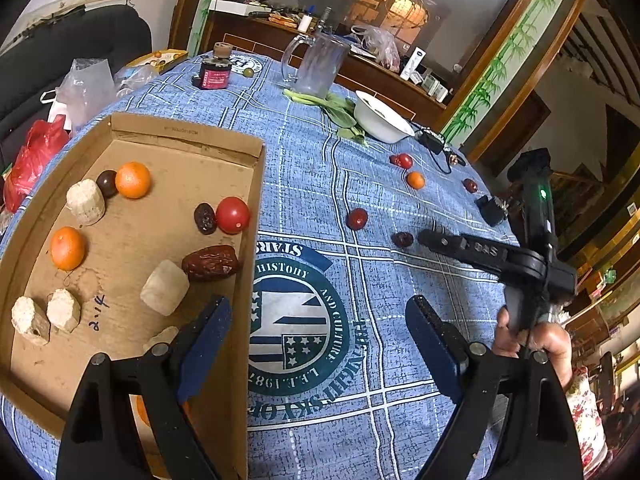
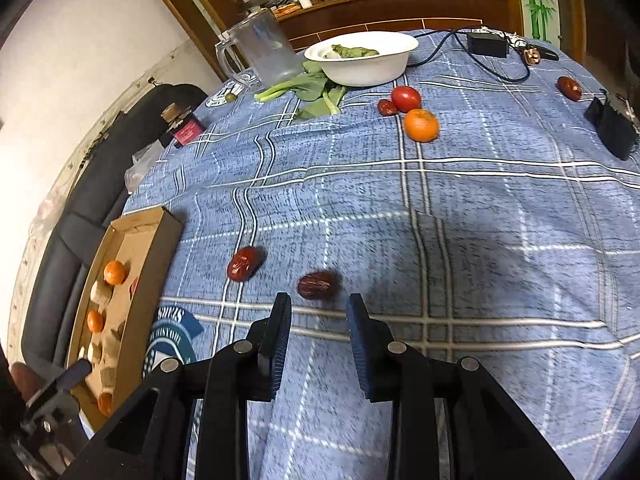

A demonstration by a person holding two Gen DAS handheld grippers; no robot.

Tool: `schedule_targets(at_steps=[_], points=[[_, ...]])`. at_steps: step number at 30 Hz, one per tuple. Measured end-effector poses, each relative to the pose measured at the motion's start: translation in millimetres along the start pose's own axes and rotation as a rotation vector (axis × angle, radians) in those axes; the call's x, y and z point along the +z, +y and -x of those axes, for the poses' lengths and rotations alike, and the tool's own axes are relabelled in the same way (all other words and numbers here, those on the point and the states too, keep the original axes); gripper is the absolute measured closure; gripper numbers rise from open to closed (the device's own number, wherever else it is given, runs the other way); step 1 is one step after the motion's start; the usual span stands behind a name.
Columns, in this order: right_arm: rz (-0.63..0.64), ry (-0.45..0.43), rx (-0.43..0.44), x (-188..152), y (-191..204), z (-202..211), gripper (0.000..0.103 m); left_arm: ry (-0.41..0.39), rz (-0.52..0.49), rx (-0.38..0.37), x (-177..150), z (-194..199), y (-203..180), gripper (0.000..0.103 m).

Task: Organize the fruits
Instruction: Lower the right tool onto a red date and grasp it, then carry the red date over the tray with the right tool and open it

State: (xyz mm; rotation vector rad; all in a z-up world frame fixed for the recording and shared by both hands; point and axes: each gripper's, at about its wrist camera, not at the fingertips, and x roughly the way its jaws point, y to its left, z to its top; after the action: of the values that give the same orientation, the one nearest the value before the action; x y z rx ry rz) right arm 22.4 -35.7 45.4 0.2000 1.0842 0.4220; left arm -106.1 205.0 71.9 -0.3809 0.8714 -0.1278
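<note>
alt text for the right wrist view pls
The right gripper, jaws apart and empty, hovers just short of a red date on a blue plaid tablecloth. A second date, a tomato and an orange lie loose; a cardboard tray sits left.

Cardboard tray [image 1: 248, 184] of fruit, left gripper [image 1: 320, 320] open above tablecloth [image 1: 360, 184]

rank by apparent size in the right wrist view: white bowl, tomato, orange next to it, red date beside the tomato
1. white bowl
2. orange
3. tomato, only slightly smaller-looking than the orange; it sits a little farther from the camera, so that gap is unsure
4. red date
</note>
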Motion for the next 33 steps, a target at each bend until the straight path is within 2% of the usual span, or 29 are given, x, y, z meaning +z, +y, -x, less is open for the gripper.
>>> schedule_targets(at_steps=[6, 9, 13, 14, 22, 24, 26, 28, 33], points=[[0.020, 0.014, -0.017, -1.8, 8.3, -26.2, 0.072, 0.009, -0.023, 0.024, 2.4, -9.7, -4.2, 0.015], [0.042, -0.018, -0.026, -4.3, 12.0, -29.6, 0.072, 0.013, -0.034, 0.034, 6.6, -17.2, -7.9, 0.015], [0.014, -0.044, 0.027, -0.8, 7.1, -32.6, 0.073, 0.018, -0.069, 0.039, 11.8, -29.8, -21.7, 0.015], [0.012, -0.050, 0.037, 0.1, 5.4, -33.3, 0.077, 0.020, -0.078, 0.041, 13.0, -33.7, -25.9, 0.015], [-0.071, -0.095, 0.118, 0.7, -19.6, -24.0, 0.077, 0.035, -0.118, 0.076, 32.8, -75.9, -52.1, 0.015], [-0.091, -0.104, 0.122, 1.5, -27.6, -19.0, 0.077, 0.041, -0.128, 0.086, 40.3, -92.3, -59.1, 0.020], [-0.106, -0.117, 0.113, 2.6, -35.1, -14.5, 0.077, 0.048, -0.149, 0.096, 48.1, -109.2, -66.8, 0.033], [-0.112, -0.134, 0.097, 4.1, -39.6, -10.2, 0.077, 0.056, -0.168, 0.114, 53.7, -123.8, -72.8, 0.039], [-0.106, -0.167, 0.088, 6.6, -42.4, -1.0, 0.077, 0.066, -0.218, 0.187, 59.0, -153.5, -77.2, 0.040]])
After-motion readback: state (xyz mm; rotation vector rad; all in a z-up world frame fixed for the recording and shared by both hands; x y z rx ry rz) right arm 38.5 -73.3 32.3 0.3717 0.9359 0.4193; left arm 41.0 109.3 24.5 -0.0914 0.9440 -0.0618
